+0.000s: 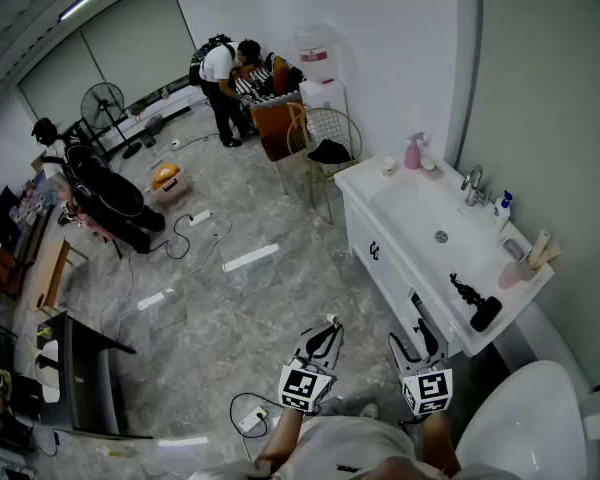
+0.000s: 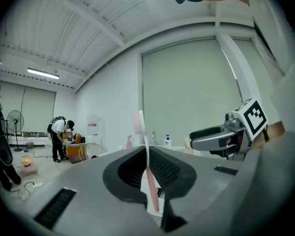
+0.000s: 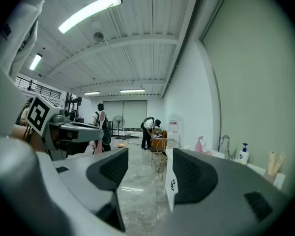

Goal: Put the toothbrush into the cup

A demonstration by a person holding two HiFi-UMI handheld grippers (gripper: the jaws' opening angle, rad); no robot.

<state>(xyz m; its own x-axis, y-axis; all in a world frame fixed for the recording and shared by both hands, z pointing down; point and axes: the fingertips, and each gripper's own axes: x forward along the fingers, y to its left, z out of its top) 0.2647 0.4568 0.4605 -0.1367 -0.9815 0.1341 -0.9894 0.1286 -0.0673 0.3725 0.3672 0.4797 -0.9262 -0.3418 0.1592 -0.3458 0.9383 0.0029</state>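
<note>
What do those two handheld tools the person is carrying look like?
Both the left gripper and right gripper have grey bodies ending in two jaws lined with black ribbed pads. Each carries a cube of black-and-white square markers. The person wears a light top.

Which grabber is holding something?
The left gripper: its fingers pinch a pink plastic toothbrush standing upright. The right gripper has its fingers apart with nothing between them.
</note>
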